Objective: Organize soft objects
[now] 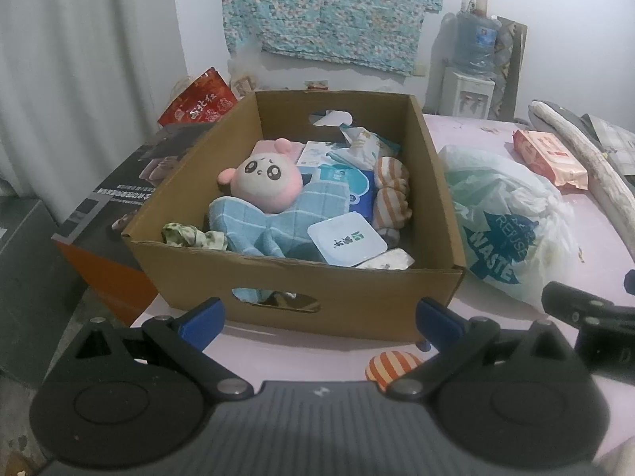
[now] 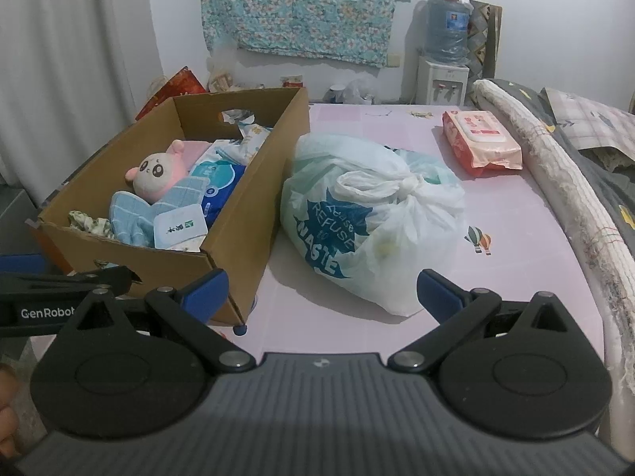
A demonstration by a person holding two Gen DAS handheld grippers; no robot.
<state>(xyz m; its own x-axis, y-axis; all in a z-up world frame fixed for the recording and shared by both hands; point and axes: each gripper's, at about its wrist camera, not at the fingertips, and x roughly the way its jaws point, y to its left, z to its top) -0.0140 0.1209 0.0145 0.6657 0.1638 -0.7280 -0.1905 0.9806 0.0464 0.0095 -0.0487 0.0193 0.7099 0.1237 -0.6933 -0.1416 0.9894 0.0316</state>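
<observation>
Ahead of me a floral cloth (image 2: 305,8) hangs on the white wall. A water dispenser (image 2: 444,81) carrying a blue bottle (image 2: 446,27) stands in the far right corner. A white curtain (image 1: 79,67) covers the left side, and a red printed bag (image 1: 202,99) leans near it.

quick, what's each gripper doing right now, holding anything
left gripper: open, holding nothing, facing the brown cardboard box.
right gripper: open, holding nothing, facing the tied white plastic bag.
</observation>
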